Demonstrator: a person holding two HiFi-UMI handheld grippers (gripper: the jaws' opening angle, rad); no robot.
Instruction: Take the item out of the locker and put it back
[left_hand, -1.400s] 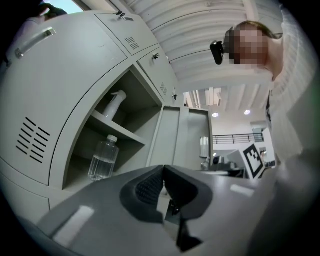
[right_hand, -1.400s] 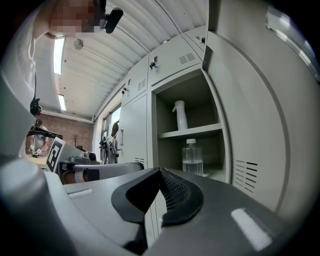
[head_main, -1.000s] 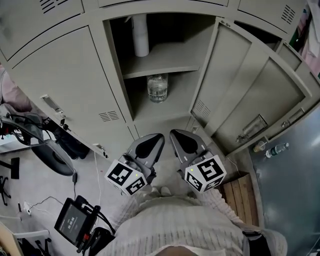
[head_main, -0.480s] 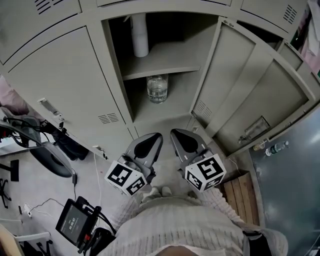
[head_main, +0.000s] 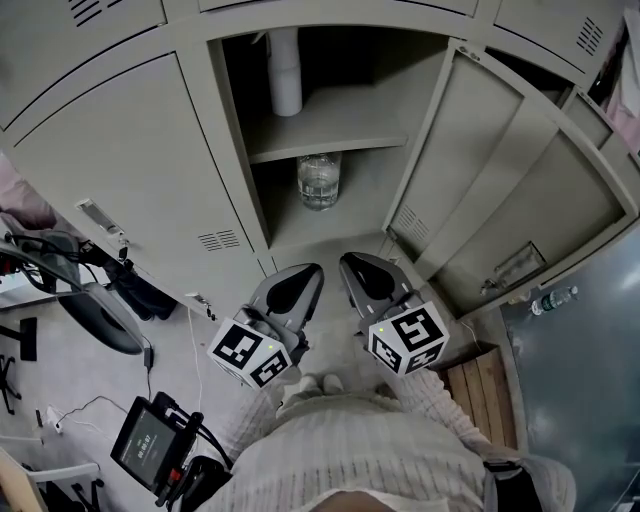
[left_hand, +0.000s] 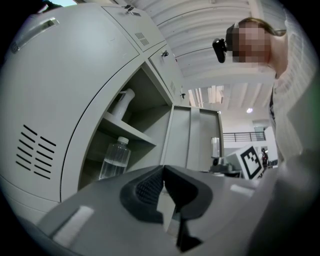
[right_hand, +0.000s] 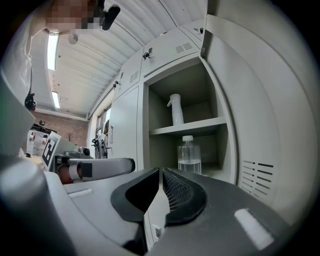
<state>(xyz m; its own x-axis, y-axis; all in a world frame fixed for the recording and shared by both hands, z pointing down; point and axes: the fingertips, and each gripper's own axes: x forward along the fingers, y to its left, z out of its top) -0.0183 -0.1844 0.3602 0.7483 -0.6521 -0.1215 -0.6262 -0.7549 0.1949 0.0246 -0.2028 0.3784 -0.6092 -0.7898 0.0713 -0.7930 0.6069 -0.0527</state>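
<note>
A clear plastic water bottle (head_main: 318, 181) with a white cap stands upright on the lower floor of the open locker (head_main: 330, 118); it also shows in the left gripper view (left_hand: 114, 161) and the right gripper view (right_hand: 189, 156). A white spray bottle (head_main: 285, 72) stands on the shelf above it. My left gripper (head_main: 300, 277) and right gripper (head_main: 358, 268) hover side by side in front of the locker, below the bottle and apart from it. Both have their jaws shut with nothing between them.
The locker's door (head_main: 500, 170) hangs open to the right. Closed locker doors (head_main: 130, 160) fill the left. On the floor lie a black chair base (head_main: 95, 310), cables and a small screen device (head_main: 150, 440) at left, a wooden pallet (head_main: 485, 390) and a bottle (head_main: 553, 297) at right.
The head view has shifted slightly, so the locker sits a little lower in frame. Both grippers stay shut in about the same place.
</note>
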